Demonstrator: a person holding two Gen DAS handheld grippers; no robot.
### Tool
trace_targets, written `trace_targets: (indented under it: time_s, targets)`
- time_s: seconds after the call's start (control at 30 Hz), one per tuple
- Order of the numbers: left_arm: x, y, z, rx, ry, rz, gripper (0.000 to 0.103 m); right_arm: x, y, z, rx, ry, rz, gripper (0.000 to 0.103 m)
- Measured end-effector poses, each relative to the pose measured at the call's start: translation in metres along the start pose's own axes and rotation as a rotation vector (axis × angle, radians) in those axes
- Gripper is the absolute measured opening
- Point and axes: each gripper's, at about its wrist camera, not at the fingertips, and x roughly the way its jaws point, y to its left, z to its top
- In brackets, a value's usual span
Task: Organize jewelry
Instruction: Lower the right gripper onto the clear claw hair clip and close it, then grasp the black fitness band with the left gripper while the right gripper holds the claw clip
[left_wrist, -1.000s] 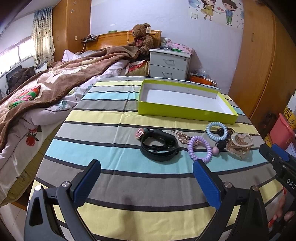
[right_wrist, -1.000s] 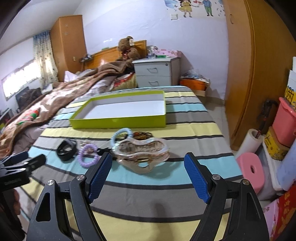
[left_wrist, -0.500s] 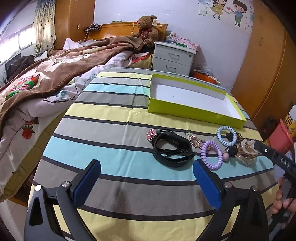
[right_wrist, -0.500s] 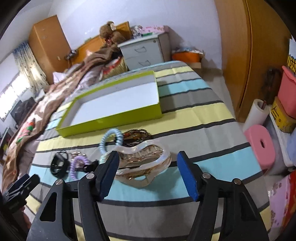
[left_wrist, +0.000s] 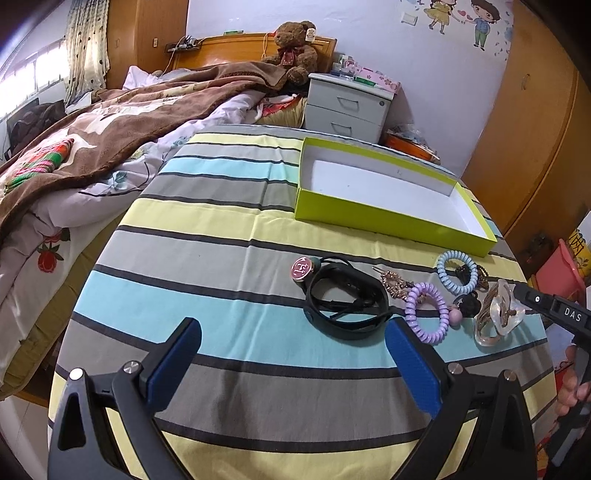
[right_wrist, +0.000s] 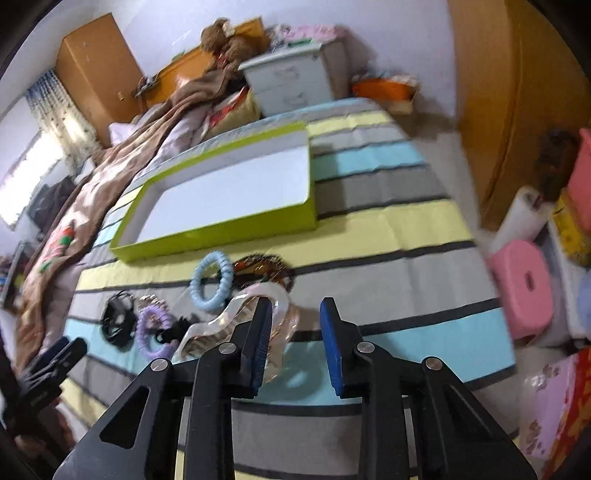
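A lime-green box (left_wrist: 391, 218), empty and white inside, sits at the back of the striped table; it also shows in the right wrist view (right_wrist: 221, 236). In front lie a black strap with a pink disc (left_wrist: 343, 299), a purple coil hair tie (left_wrist: 424, 314), a blue coil hair tie (left_wrist: 456, 273) and a clear pearly hair claw (left_wrist: 496, 314). My left gripper (left_wrist: 291, 358) is open and empty above the near stripes. My right gripper (right_wrist: 295, 343) is half closed around the right end of the hair claw (right_wrist: 236, 314), jaws not clamped.
A bed with a brown blanket (left_wrist: 92, 122) runs along the left. A grey nightstand (left_wrist: 347, 107) stands behind the table. A pink stool (right_wrist: 524, 291) and boxes sit on the floor at the right, by a wooden wardrobe (right_wrist: 517, 92).
My right gripper has moved forward and down onto the hair claw, and its jaws have narrowed. The left gripper has shifted left and stayed open.
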Motion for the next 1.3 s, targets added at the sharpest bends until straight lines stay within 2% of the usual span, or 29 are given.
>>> trace_targets:
  time_s: [0.1,0.23,0.37,0.43,0.67,0.7,0.73,0.83,0.93,1.1,1.2,1.3]
  targets:
    - [0.002,0.000,0.001,-0.004,0.005,-0.005,0.101,-0.008,0.002,-0.004,0.005,-0.021,-0.001,0.029]
    - [0.005,-0.001,0.001,-0.002,0.005,-0.005,0.101,-0.008,0.019,-0.014,-0.031,-0.005,-0.018,0.043]
    - [0.007,-0.002,0.001,0.004,0.014,-0.011,0.101,0.004,0.033,-0.020,-0.065,0.019,-0.054,0.044]
    - [0.008,-0.002,0.002,-0.002,0.018,-0.014,0.101,0.009,0.033,-0.020,-0.051,0.032,-0.065,0.046]
    - [0.013,-0.002,0.002,-0.006,0.042,-0.018,0.101,0.013,0.031,-0.011,-0.052,0.050,-0.095,0.046]
    - [0.013,-0.002,0.002,-0.008,0.045,-0.020,0.101,0.013,0.033,-0.010,-0.074,0.049,-0.100,0.041]
    - [0.013,-0.002,0.002,-0.006,0.046,-0.018,0.101,0.012,0.033,-0.009,-0.088,0.051,-0.089,0.029]
    - [0.012,-0.001,0.002,-0.002,0.047,-0.016,0.101,0.008,0.031,-0.007,-0.117,0.046,-0.111,0.013]
    - [0.014,0.000,0.003,-0.005,0.062,-0.022,0.101,0.002,0.026,-0.007,-0.146,0.037,-0.124,0.012]
    - [0.022,0.001,0.008,-0.013,0.073,0.022,0.101,-0.005,0.022,-0.011,-0.190,0.012,-0.136,0.012]
    - [0.026,0.006,0.012,-0.029,0.081,0.039,0.091,-0.014,0.018,-0.013,-0.185,-0.025,-0.120,0.011]
    - [0.029,0.010,0.016,-0.037,0.092,0.069,0.088,-0.019,0.013,-0.014,-0.159,-0.043,-0.092,0.010]
